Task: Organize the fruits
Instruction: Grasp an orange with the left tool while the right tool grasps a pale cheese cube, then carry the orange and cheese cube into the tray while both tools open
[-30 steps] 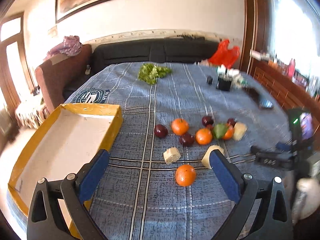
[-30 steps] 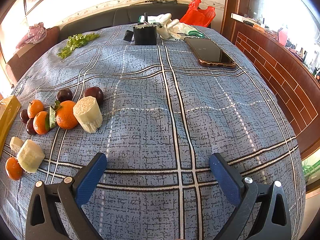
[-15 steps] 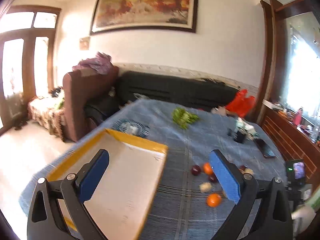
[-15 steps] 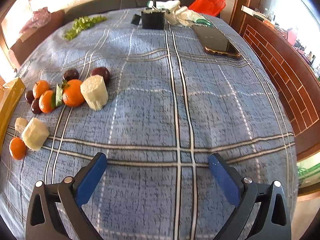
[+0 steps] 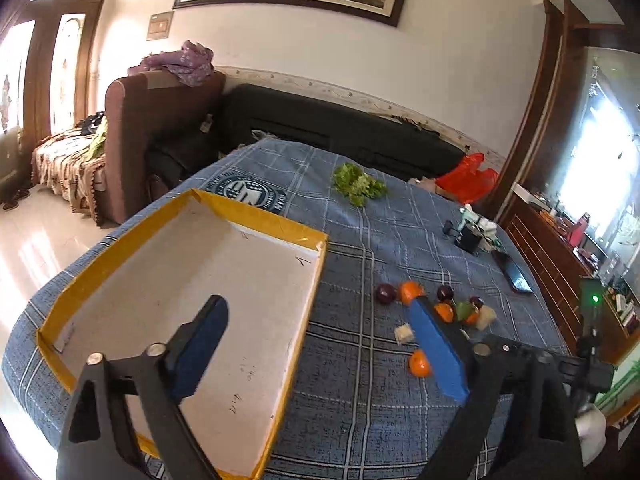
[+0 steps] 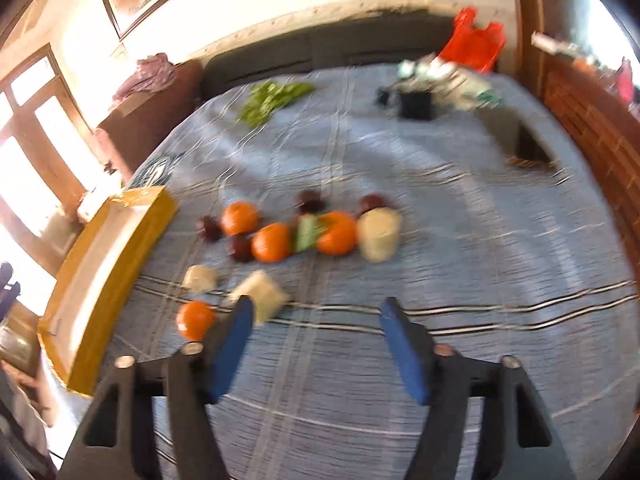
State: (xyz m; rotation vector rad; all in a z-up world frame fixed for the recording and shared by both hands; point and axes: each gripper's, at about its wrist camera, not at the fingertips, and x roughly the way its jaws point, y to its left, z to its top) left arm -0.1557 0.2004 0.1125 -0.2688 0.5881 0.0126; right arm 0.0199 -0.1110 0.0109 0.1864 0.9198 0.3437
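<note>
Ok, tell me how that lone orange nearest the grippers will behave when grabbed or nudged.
The orange looks round and smooth, so a nudge would probably send it rolling across the cloth. It seems firm and small enough for the right gripper, whose jaws stand wide open. Its curved skin might slip from an off-centre grip.

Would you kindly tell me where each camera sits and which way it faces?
Left wrist: on the left tongs, raised, tilted, facing the empty tray and sofa; both blue fingers show, open.
Right wrist: on the right tongs, blurred, facing the fruit cluster across the table; both fingers show, open.
Shared: tray, fruit, greens, red bag.
</note>
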